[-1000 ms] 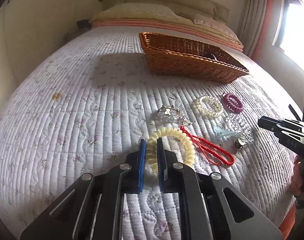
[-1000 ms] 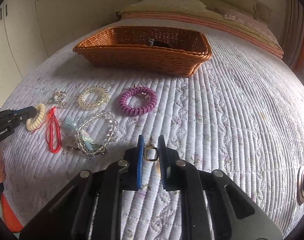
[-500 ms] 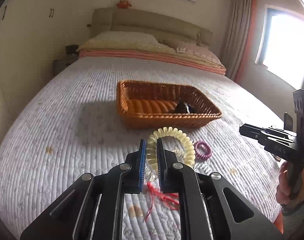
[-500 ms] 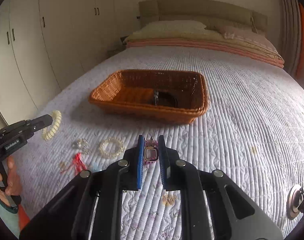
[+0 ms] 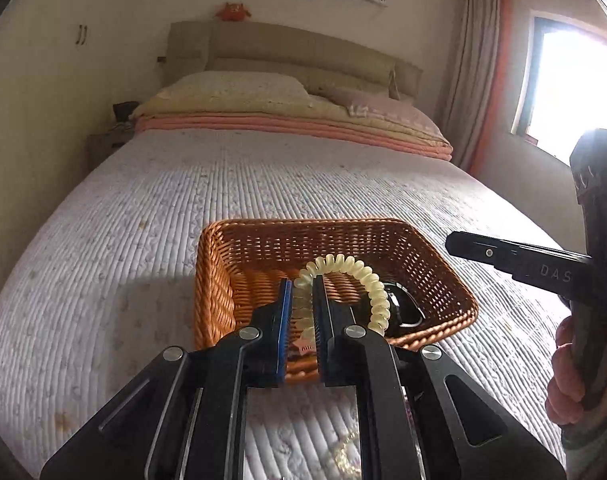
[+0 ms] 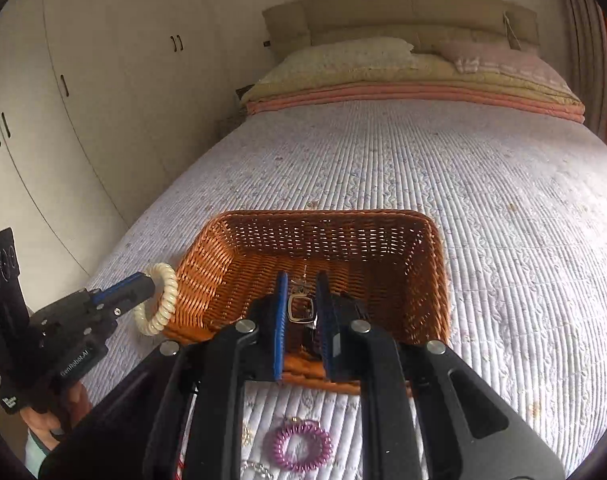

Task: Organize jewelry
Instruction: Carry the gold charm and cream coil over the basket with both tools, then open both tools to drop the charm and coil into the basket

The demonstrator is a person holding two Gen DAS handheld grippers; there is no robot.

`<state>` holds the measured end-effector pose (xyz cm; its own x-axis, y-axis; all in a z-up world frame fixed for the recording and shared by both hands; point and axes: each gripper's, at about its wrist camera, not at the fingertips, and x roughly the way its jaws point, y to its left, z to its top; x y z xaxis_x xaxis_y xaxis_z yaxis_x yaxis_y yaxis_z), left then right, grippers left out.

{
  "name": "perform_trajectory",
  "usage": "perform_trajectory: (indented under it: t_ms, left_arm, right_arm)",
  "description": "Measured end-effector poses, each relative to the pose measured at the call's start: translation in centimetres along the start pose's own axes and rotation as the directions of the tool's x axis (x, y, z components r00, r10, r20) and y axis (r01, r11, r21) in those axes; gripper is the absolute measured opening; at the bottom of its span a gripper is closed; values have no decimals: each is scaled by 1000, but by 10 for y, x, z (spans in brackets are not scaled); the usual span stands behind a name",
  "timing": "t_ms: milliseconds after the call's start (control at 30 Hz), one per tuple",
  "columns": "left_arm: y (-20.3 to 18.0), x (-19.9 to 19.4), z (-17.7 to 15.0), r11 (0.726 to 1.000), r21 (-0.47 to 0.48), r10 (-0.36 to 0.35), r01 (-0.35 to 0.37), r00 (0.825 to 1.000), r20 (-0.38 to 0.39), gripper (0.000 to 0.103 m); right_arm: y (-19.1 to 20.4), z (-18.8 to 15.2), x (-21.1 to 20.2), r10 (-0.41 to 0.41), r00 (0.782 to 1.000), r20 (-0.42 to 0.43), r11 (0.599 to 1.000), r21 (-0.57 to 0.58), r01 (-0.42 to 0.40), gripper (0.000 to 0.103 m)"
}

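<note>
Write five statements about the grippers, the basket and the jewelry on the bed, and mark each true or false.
1. The left gripper holds a cream coil bracelet. True.
2. The right gripper is empty. False: it is shut on a small metal buckle piece.
3. The wicker basket sits on the bed. True.
4. The purple coil bracelet lies in the basket. False: it lies on the quilt.
5. The basket is empty. False: a dark item lies inside.

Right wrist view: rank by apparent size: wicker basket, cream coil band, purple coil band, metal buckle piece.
1. wicker basket, by far the largest.
2-3. cream coil band in the left claw and purple coil band on the bed look alike; not ranking them.
4. metal buckle piece in the right claw, smallest, though nearest the camera.
</note>
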<state>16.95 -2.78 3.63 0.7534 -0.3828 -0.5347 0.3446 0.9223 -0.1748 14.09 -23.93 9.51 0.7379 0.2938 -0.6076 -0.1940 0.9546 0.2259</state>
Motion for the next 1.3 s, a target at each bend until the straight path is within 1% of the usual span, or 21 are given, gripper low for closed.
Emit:
perform_trajectory:
  t_ms: [167, 233, 333, 500, 600, 733, 767, 833, 867, 933, 1033, 1067, 1100, 1133, 1200, 1233, 1300]
  left_arm:
    - [10, 49, 2, 1000, -6, 6, -7, 998, -63, 9]
    - [12, 59, -3, 1000, 7, 20, -19, 996, -81, 9]
    - [11, 70, -8, 999, 32, 41, -38, 994, -105, 9]
    - [10, 76, -14, 998, 47, 40, -35, 992, -117, 9]
    - [8, 79, -17, 998, 50, 43, -37, 991, -129, 9]
    - [7, 81, -19, 998, 55, 49, -42, 989, -139, 9]
    - [8, 80, -19, 998, 50, 54, -47, 989, -138, 10]
    - [9, 77, -19, 999, 33, 38, -34, 990, -132, 10]
    - [11, 74, -18, 999, 21, 27, -24, 992, -125, 13]
    - [11, 65, -16, 1000, 7, 13, -12, 994, -106, 22]
    - [13, 47, -12, 1000, -11, -7, 7, 997, -77, 23]
    - [14, 38, -10, 1000, -22, -23, 22, 998, -65, 27]
    - [13, 29, -9, 999, -31, -33, 31, 998, -53, 31]
    - [13, 18, -8, 998, -39, -41, 39, 998, -37, 38]
    - [13, -5, -8, 998, -42, -51, 51, 999, -6, 39]
    - [13, -16, -7, 998, -43, -54, 54, 999, 4, 40]
    - [14, -41, -8, 997, -48, -57, 59, 998, 33, 44]
  right_arm:
    - [-11, 13, 56, 28, 996, -90, 998, 65, -22, 12]
    - [-15, 15, 77, 42, 991, -130, 996, 87, -30, 12]
    - [-20, 16, 104, 37, 982, -184, 994, 108, -17, 12]
    - [-19, 12, 125, 2, 972, -234, 994, 104, 23, 12]
    - [-23, 11, 135, -4, 964, -265, 992, 122, 38, 12]
    - [-27, 9, 142, -15, 961, -277, 990, 132, 53, 12]
    - [-29, 8, 142, -9, 960, -278, 989, 137, 49, 13]
    - [-32, 8, 141, 17, 958, -287, 987, 161, 31, 13]
    - [-34, 11, 139, 23, 958, -287, 985, 168, 27, 14]
    - [-34, 12, 131, 13, 963, -271, 987, 157, 31, 21]
    - [-27, 14, 113, 0, 970, -242, 991, 130, 32, 23]
    - [-24, 14, 103, 3, 973, -230, 992, 123, 26, 24]
    - [-22, 14, 94, 6, 976, -219, 993, 120, 21, 29]
    - [-18, 15, 82, 10, 979, -203, 994, 113, 13, 36]
    - [-8, 12, 55, 12, 986, -164, 996, 90, 2, 45]
    - [-2, 10, 41, 8, 989, -146, 997, 72, 2, 46]
    - [6, 6, 18, 11, 992, -122, 999, 48, -5, 46]
